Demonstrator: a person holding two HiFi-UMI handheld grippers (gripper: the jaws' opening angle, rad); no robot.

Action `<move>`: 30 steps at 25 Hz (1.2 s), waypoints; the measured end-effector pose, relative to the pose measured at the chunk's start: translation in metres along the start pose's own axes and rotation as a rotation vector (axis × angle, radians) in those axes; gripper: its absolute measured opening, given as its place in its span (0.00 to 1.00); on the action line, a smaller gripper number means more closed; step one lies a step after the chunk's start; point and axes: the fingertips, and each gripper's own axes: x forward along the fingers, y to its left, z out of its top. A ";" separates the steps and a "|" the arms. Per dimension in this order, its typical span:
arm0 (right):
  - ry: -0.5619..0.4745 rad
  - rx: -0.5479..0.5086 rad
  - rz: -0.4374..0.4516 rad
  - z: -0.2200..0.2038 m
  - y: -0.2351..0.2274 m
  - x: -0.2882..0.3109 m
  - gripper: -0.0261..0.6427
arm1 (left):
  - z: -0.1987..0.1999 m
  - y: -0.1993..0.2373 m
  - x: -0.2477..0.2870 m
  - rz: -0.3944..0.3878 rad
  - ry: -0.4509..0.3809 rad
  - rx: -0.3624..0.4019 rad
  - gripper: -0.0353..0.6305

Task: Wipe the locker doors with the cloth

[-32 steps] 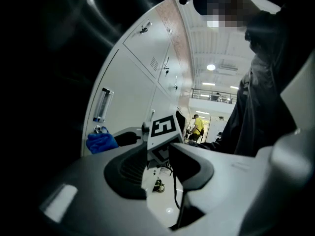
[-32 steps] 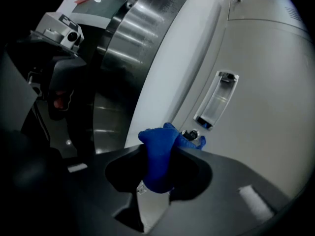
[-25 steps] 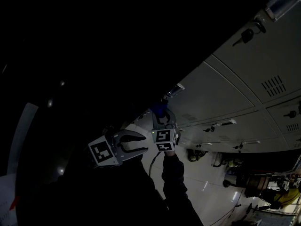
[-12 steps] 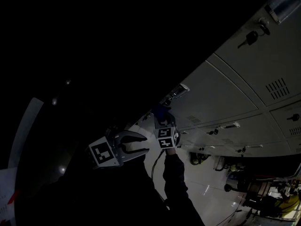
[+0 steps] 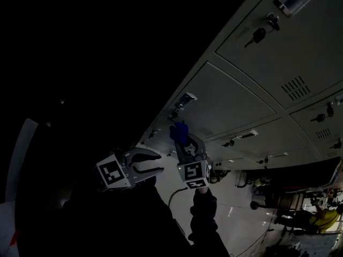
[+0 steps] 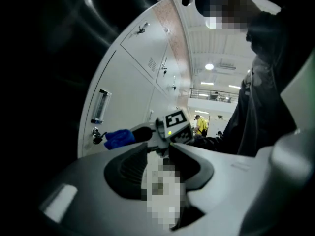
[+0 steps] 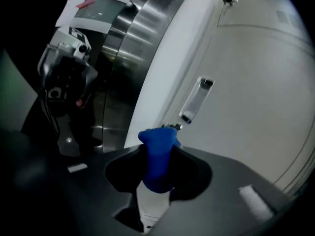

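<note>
Right gripper (image 7: 156,154): jaws clamped on a bunched blue cloth (image 7: 157,159) at bottom centre of its view. The cloth tip is near a pale grey metal locker door (image 7: 246,92), by the clear label holder (image 7: 196,100); contact cannot be made out. Left gripper (image 6: 156,151): jaws spread, nothing held. Only the head view shows both grippers side by side, at lower centre. Only the right gripper view shows the brushed steel column (image 7: 123,58).

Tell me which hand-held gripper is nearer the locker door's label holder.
Right. The right hand-held gripper, clamping the blue cloth, sits just short of the label holder; the left hand-held gripper, open, hangs back beside it, farther off.
</note>
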 end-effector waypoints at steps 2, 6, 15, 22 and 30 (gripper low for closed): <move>-0.028 -0.038 -0.050 0.022 -0.018 -0.023 0.22 | 0.001 0.000 0.003 -0.011 -0.001 0.008 0.24; -0.102 -0.104 -0.137 0.070 -0.051 -0.061 0.22 | 0.003 -0.004 0.007 -0.032 -0.006 0.017 0.24; -0.273 -0.183 -0.293 0.172 -0.122 -0.110 0.22 | 0.005 -0.009 0.007 -0.038 -0.027 0.021 0.24; -0.231 -0.248 -0.384 0.195 -0.157 -0.109 0.22 | 0.006 -0.009 0.008 -0.037 -0.034 0.021 0.24; -0.157 -0.241 -0.329 0.155 -0.139 -0.071 0.22 | 0.008 -0.005 0.010 -0.041 -0.026 0.026 0.24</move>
